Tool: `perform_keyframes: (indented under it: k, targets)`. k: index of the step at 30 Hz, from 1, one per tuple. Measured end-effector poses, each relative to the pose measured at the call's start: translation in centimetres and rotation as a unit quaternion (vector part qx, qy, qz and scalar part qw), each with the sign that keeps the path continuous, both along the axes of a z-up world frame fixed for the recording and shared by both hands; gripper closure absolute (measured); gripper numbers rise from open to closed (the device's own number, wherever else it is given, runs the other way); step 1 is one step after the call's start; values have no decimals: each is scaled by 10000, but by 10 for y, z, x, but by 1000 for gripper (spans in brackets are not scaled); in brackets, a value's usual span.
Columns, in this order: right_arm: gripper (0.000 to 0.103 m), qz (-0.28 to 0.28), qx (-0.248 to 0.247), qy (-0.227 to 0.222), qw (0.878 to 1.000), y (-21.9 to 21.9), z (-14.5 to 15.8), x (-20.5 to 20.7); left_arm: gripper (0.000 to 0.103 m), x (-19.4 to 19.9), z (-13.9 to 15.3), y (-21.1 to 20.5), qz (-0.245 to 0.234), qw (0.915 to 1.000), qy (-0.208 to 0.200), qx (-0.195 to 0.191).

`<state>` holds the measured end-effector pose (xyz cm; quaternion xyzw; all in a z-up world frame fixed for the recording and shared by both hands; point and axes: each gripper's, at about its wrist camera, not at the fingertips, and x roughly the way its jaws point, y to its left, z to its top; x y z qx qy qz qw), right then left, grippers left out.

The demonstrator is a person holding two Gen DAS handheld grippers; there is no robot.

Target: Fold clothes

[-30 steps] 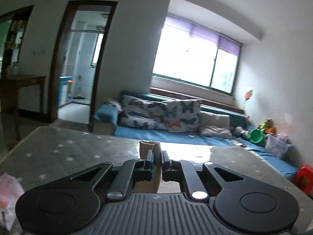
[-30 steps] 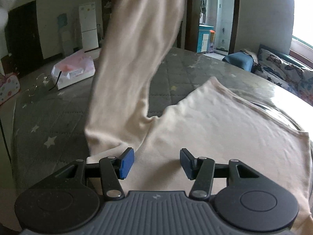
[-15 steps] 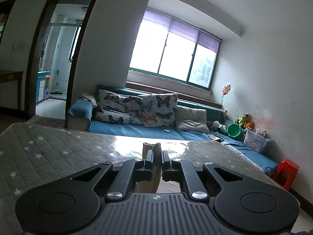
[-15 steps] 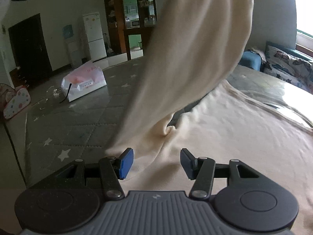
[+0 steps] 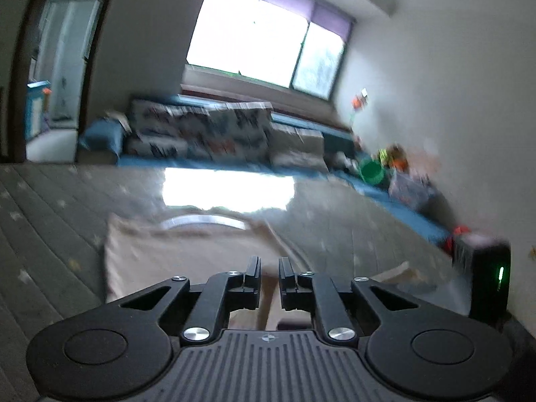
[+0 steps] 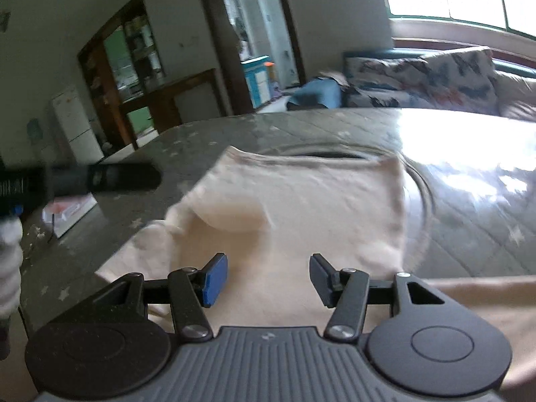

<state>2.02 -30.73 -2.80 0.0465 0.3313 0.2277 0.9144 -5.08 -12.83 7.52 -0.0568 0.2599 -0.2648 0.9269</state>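
garment — cream, plain | desk — grey, quilted, pale stars | sofa cushions — white, butterfly print | right hand-held gripper — black, blue pad

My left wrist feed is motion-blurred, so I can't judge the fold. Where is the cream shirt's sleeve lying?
Observer: In the right wrist view, the sleeve lies folded across the body of the cream shirt, which is spread on the star-patterned table.
Operator: Is the right gripper holding anything?
Observer: No. The right gripper is wide open over the shirt's near part, with nothing between its fingers.
Operator: Anything else on the table?
Observer: A white package lies on it, off to the left in that view and apart from the shirt.
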Motion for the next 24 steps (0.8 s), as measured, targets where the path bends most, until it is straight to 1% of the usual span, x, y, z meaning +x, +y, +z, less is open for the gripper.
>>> perform_keyframes:
  k: [3, 4, 6, 8, 9, 10, 12, 13, 14, 15, 16, 20, 22, 23, 24]
  targets:
    - [48, -72, -103, 28, 9999, -9, -6, -3, 89, -6, -11, 10, -41, 9997, 31, 220]
    - [48, -81, -126, 16, 9999, -10, -6, -5, 89, -9, -14, 18, 47, 9994, 10, 329]
    - [48, -104, -163, -27, 9998, -14, -7, -8, 89, -12, -21, 34, 342, 9973, -33, 651]
    - [48, -135, -165, -89, 9997, -15, -5, -9, 89, -13, -30, 50, 749, 9911, -52, 1098]
    - [48, -161, -137, -119, 9997, -16, -4, -8, 89, -11, -36, 58, 952, 9871, 28, 1291]
    - [48, -191, -102, -147, 9997, -17, -2, -9, 89, -8, -41, 67, 1118, 9841, 177, 1367]
    - [48, -256, -33, -203, 9995, -18, 1, -8, 89, -2, -49, 82, 1269, 9827, 497, 1258]
    - [48, -292, 34, -232, 9993, -20, 3, -9, 84, 2, -52, 85, 1265, 9832, 591, 1172]
    - [48, -315, 73, -240, 9992, -21, 4, -8, 73, 5, -55, 86, 1238, 9842, 647, 1092]
    - [48, -337, 111, -248, 9991, -21, 5, -7, 69, 9, -57, 87, 1212, 9850, 703, 1012]
    - [48, -341, 141, -233, 9990, -21, 6, -6, 67, 12, -59, 88, 1185, 9857, 758, 932]
    - [48, -277, 126, -156, 9994, -16, 5, -2, 67, 25, -65, 87, 1025, 9883, 945, 612]
    - [48, -219, 78, -103, 9997, -11, 0, -1, 69, 28, -66, 87, 1006, 9877, 1048, 571]
    - [48, -190, 54, -77, 9998, -9, -2, 0, 79, 30, -68, 87, 1016, 9872, 1085, 575]
    - [48, -161, 19, -66, 9998, -6, -4, 0, 86, 28, -69, 89, 1006, 9875, 1090, 531]
